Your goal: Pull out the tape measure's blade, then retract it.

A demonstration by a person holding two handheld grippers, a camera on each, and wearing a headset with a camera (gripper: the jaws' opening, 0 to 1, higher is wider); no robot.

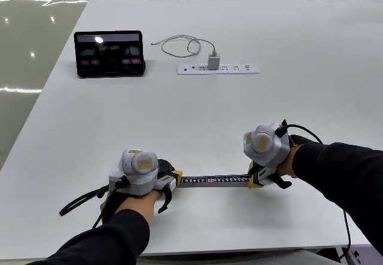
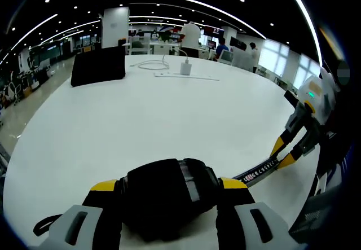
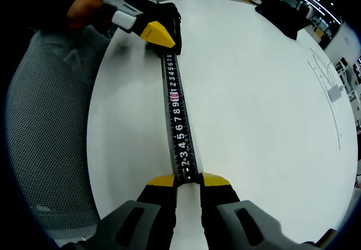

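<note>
The left gripper (image 2: 169, 184) is clamped on the tape measure's black case (image 2: 161, 205), which is held low at the near edge of the white table (image 1: 197, 115). The right gripper (image 3: 189, 180) is closed on the tip of the blade (image 3: 176, 114), which is pinched between its yellow-tipped jaws. The blade is seen drawn out and stretched straight between the two grippers, numbers facing up. Farther back on the table, a tablet (image 1: 109, 53) is propped at the left, and a power strip (image 1: 218, 69) with a plugged-in charger (image 1: 213, 60) and looped cable (image 1: 179, 45) is laid near the middle.
</note>
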